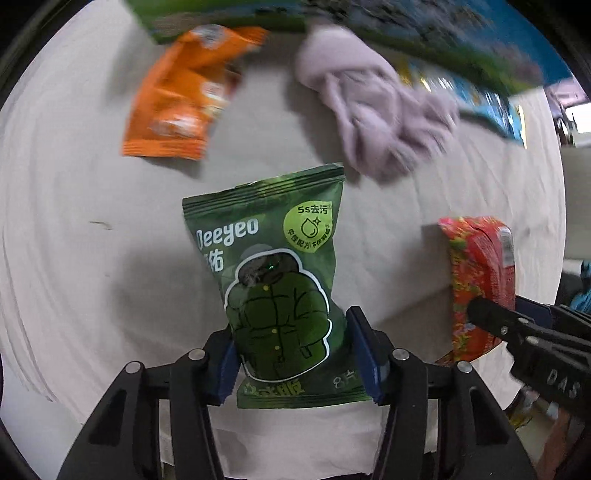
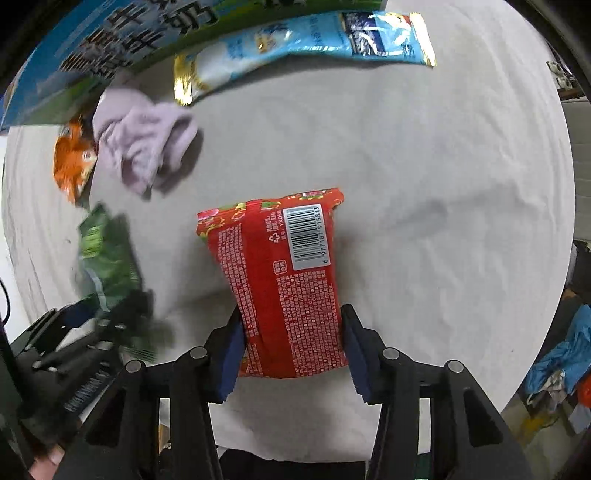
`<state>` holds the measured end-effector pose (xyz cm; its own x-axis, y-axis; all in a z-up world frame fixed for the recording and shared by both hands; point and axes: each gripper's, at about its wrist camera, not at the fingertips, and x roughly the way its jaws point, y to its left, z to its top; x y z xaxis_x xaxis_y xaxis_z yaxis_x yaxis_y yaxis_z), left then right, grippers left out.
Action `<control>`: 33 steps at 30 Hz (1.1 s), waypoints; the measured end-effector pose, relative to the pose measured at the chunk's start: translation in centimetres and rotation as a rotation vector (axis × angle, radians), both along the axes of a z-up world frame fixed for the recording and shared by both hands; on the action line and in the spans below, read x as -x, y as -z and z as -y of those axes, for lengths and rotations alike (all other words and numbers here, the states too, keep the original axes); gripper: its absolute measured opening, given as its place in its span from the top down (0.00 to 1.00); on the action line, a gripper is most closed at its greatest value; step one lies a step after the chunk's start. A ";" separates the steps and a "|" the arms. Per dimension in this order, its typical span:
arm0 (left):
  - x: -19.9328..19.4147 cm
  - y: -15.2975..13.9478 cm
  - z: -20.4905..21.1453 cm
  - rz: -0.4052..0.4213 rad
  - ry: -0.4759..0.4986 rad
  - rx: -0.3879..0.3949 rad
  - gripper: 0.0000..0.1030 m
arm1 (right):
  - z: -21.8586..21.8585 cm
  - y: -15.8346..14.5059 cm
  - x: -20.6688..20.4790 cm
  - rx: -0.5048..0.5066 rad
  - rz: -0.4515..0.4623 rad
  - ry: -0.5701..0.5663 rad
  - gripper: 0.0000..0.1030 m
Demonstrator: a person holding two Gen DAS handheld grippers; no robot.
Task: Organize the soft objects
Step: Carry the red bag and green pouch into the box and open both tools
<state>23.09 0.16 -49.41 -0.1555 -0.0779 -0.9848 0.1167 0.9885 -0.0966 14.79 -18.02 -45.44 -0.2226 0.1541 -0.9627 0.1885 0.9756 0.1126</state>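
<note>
My left gripper [image 1: 291, 354] is shut on a green Deeyeo wipes packet [image 1: 273, 266] and holds it above the table. My right gripper [image 2: 291, 347] is shut on a red patterned packet [image 2: 284, 280], barcode side up, also lifted. In the left wrist view the red packet [image 1: 476, 280] and the right gripper [image 1: 495, 317] show at the right. In the right wrist view the green packet [image 2: 107, 258] shows blurred at the left. A crumpled lilac cloth [image 1: 376, 114] [image 2: 144, 136] and an orange packet [image 1: 181, 92] [image 2: 70, 162] lie farther back on the table.
A white cloth [image 2: 406, 184] covers the table. A long light-blue packet [image 2: 303, 44] lies at the far edge. A green and blue carton [image 2: 110, 48] [image 1: 424, 33] stands along the back. Clutter [image 2: 557, 362] sits beyond the table's right edge.
</note>
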 end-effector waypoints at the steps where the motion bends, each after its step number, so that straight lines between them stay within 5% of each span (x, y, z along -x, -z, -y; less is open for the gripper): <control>1: -0.2 0.4 0.6 -0.001 0.010 -0.006 0.51 | -0.1 0.1 0.4 0.005 -0.001 0.008 0.50; 11: 0.5 2.8 2.9 0.003 0.030 -0.061 0.51 | -1.4 2.1 -0.1 0.034 -0.017 -0.001 0.51; 16: 1.3 0.2 4.0 0.023 0.018 -0.026 0.60 | -3.9 0.2 -0.1 0.036 0.004 -0.031 0.53; 20: 0.5 -4.3 4.1 0.090 0.012 0.033 0.60 | -4.2 -3.5 -0.5 -0.014 0.051 -0.038 0.54; 26: -2.0 -13.9 4.0 0.263 -0.001 0.131 0.60 | -3.6 -13.1 -3.0 -0.094 0.204 -0.036 0.54; 33: -9.5 -21.9 1.9 0.410 0.015 0.182 0.60 | -2.0 -22.0 -9.5 -0.129 0.369 -0.012 0.54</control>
<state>32.59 -1.71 -27.48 0.2427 -0.2559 -0.9358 0.1960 0.9576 -0.2111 24.26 -16.05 -23.47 0.1326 0.2788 -0.9512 0.1010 0.9508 0.2928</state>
